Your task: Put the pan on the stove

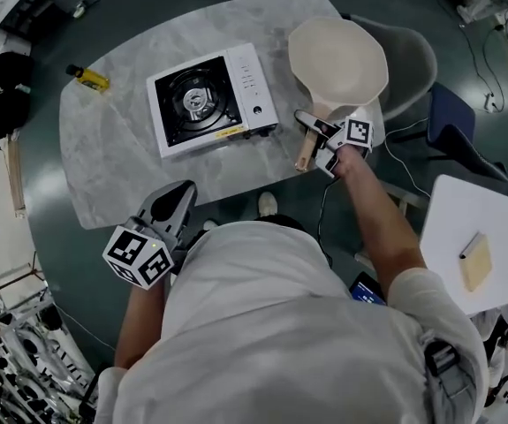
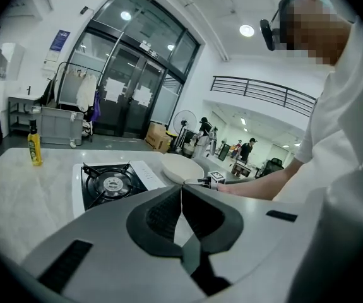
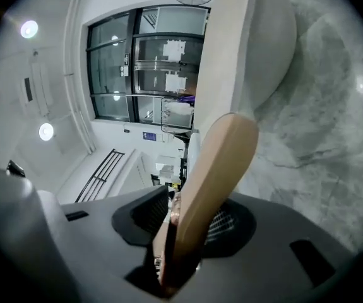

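Pan [image 1: 337, 60] isn't on the stove [image 1: 209, 100] yet. It's sitting at the right end of the marble table [image 1: 112, 148], just beside the stove but not touching it afaict, bowl facing up and the wooden handle [image 1: 305, 153] sticking out toward the person. Burner's sitting bare in the middle of the stove.

Right gripper [image 1: 315, 141] is reaching in level, and its jaws are clamping the handle. In the right gripper view the wood is running straight up between the pads w/ both sides pressing on it, and that view is rolled sideways so the pan's showing up on edge.

Left gripper [image 1: 172, 212] is hanging back by the person's body, off the near edge of the table and pointing roughly at the stove. Its jaws are pinched together w/ nothing between them, tips meeting in its own view.

Other stuff: a yellow bottle [image 1: 88, 78] is lying on the far left corner of the table, well apart from everything, and a grey chair [image 1: 413, 51] is sitting right behind the pan.
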A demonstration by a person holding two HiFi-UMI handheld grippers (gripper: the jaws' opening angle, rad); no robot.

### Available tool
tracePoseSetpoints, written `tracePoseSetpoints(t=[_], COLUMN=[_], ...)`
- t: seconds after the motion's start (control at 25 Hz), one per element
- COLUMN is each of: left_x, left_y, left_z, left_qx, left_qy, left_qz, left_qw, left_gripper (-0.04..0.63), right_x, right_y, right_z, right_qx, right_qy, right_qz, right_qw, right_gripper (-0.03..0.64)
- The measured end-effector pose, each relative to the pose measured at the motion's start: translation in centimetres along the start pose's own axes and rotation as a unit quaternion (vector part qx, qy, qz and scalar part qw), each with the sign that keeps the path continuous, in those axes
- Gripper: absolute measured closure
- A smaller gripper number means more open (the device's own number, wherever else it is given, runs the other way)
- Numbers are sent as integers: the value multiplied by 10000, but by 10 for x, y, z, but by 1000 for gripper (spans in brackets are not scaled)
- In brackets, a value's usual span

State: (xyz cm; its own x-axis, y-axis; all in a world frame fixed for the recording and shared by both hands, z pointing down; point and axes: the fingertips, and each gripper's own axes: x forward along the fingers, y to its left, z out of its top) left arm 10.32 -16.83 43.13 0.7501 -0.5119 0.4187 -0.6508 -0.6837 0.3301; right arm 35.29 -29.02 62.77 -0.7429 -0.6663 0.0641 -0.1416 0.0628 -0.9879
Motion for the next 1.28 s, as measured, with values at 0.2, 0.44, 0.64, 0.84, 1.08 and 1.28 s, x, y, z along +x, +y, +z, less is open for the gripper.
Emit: tracePoseSetpoints(t=[0.2, 0.44, 0.64, 0.84, 1.08, 1.28], left_x=[-7, -17, -25, -35, -57, -78], left_y=[2, 10, 11, 18, 24, 34], left_z=[1, -8, -10, -5, -10, -20], left_qx=[-56, -102, -65, 12, 28, -31], left_qy=[-12, -27, 9, -23, -101, -127], left_qz=[206, 247, 76, -60, -168, -208], left_qw=[9998, 9996, 9999, 10000, 9998, 9997], left_gripper=[577, 577, 577, 577, 577, 577], right_x=[-1, -1, -4, -9, -10, -12], right_y=[-6, -9, -2, 17, 36, 59], right_z=[1, 1, 0, -2, -13, -36], right_qx=[223, 231, 146, 37, -3, -175], right_qy=[-49, -113, -127, -236, -299, -238], right_qz=[37, -130, -134, -88, -46, 29], right_qw=[9997, 9996, 9997, 9997, 9995, 9996], right_gripper=[547, 565, 563, 554, 544, 534])
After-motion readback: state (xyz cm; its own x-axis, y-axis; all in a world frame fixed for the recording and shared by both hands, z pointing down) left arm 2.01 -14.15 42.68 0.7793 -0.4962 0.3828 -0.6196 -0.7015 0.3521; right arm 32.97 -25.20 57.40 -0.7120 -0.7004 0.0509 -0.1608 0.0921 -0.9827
